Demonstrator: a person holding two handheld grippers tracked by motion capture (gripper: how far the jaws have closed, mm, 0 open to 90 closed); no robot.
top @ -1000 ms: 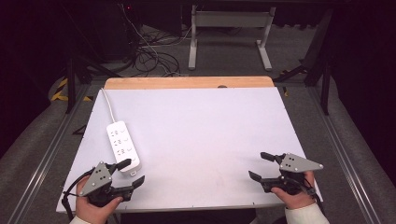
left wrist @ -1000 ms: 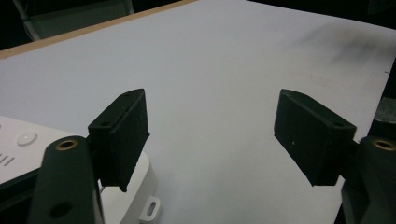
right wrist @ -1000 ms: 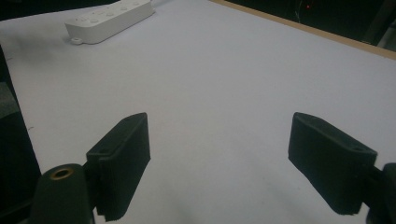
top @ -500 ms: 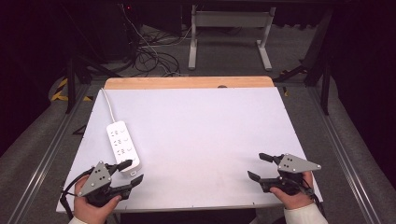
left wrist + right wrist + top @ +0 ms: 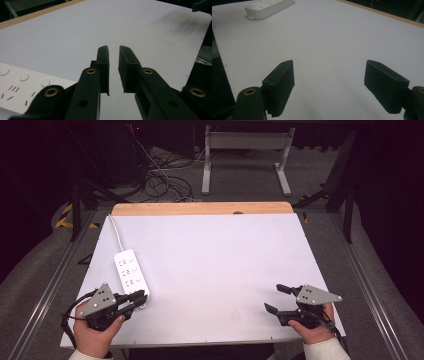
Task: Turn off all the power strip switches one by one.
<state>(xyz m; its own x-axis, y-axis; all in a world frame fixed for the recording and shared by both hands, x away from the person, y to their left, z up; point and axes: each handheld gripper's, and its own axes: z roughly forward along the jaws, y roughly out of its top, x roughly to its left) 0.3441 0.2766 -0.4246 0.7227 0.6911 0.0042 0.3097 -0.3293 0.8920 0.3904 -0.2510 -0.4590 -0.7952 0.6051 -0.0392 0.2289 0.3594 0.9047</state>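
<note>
**Left jaws drawn nearly together beside the power strip**

The left gripper (image 5: 134,299) was found with its jaws just closed to a narrow gap, nothing between them. Earlier they were spread wide. The power strip (image 5: 131,274) was kept at the table's (image 5: 225,255) left side, perhaps touched by one jaw. The right gripper (image 5: 278,298) remained spread, empty.

white rectangular table top (image 5: 215,270) fills the middle, light wooden strip (image 5: 200,208) along its far edge. white plastic power strip (image 5: 131,275) lies on the table's left side, its cord running to the far-left corner. left gripper (image 5: 136,298) sits at the near-left corner, tips just beside the strip's near end — right gripper (image 5: 276,298) at the near-right corner, well apart from it. tangled black cables (image 5: 160,175) on the floor behind the table.
</note>
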